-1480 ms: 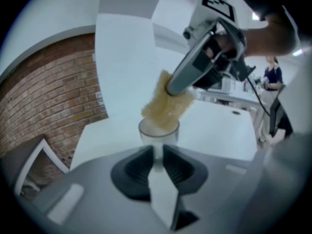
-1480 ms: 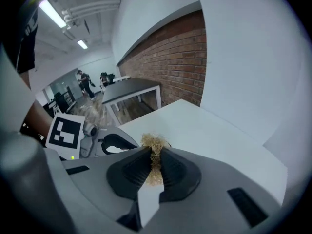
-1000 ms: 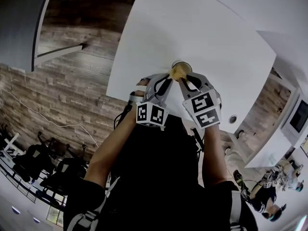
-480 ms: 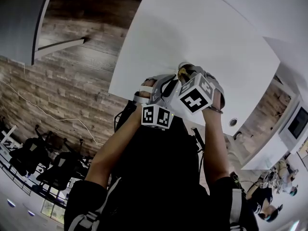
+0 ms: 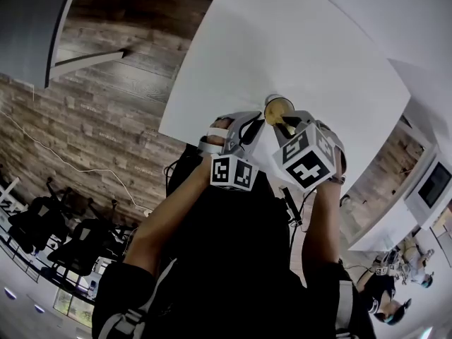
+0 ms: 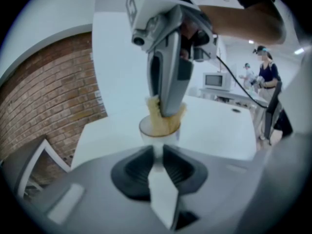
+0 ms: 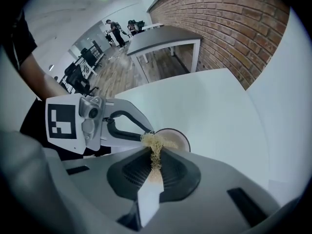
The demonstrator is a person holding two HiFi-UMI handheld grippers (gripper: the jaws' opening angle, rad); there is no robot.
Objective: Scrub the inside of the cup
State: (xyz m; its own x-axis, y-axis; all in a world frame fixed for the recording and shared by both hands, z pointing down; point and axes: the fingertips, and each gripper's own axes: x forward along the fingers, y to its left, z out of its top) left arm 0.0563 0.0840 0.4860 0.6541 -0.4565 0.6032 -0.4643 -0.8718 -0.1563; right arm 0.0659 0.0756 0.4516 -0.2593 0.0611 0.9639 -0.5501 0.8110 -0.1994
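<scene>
Right tongs [image 5: 285, 123] rolled; scrubber [image 7: 155, 141] (straw-coloured) inside cup [image 7: 181, 139].

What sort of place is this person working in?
Probably an open-plan office or lab workspace, perhaps with a break corner: long white tables, black wheeled office chairs, and a white microwave at the back.

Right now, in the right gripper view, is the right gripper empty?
No, the right gripper has its jaws closed on a tan fibrous scrubber, which it holds at the mouth of the cup.
</scene>
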